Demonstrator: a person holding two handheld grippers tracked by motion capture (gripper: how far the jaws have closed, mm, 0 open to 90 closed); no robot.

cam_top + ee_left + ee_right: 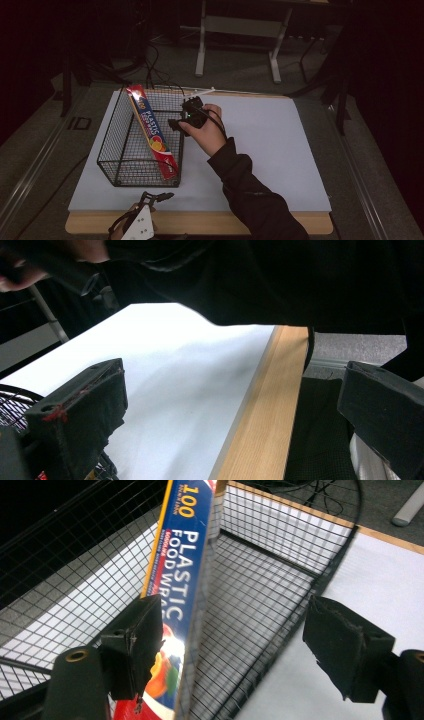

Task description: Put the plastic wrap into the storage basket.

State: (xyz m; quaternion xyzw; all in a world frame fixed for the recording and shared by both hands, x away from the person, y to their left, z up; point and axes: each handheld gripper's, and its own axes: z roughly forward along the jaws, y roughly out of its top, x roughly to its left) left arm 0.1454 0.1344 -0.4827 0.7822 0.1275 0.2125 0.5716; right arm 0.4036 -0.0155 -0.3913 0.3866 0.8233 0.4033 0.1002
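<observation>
Table (260, 150): carries my wire basket (125, 167) at its left.
Box (150, 132): food wrap, leaning inside basket, long axis near-to-far.
Right tongs (181, 120): spread, empty, just right of box.
Left tongs (159, 196): spread, empty, near edge.

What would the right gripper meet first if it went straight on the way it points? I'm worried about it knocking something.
Probably the wrap box leaning in the wire basket: the right gripper, jaws open and empty, looks down along it. Depth is unclear, so the basket's rim could come first.
</observation>
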